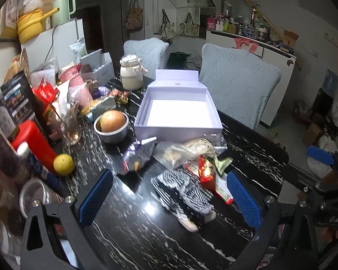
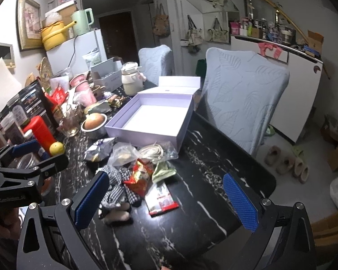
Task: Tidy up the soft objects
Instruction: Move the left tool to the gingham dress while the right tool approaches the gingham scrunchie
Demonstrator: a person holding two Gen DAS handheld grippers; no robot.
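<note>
An open, empty lilac box (image 1: pixel 178 114) stands on the black marble table; it also shows in the right wrist view (image 2: pixel 153 119). In front of it lies a pile: a black-and-white checked soft doll (image 1: pixel 184 195) (image 2: pixel 117 191), a red snack packet (image 1: pixel 206 173) (image 2: pixel 139 177), a clear bag (image 1: pixel 187 153) (image 2: pixel 124 155), a green cloth (image 2: pixel 163 168) and a silver wrapper (image 1: pixel 137 157). My left gripper (image 1: pixel 169 200) is open, just above the doll. My right gripper (image 2: pixel 166 200) is open, over the table to the right of the pile.
Clutter fills the table's left side: a metal bowl with a bun (image 1: pixel 111 124), a lemon (image 1: pixel 64 164), a red bottle (image 1: pixel 34 144), glasses, jars, a cream kettle (image 1: pixel 131 72). Two covered chairs (image 2: pixel 243 99) stand behind. Slippers (image 2: pixel 286 162) lie on the floor right.
</note>
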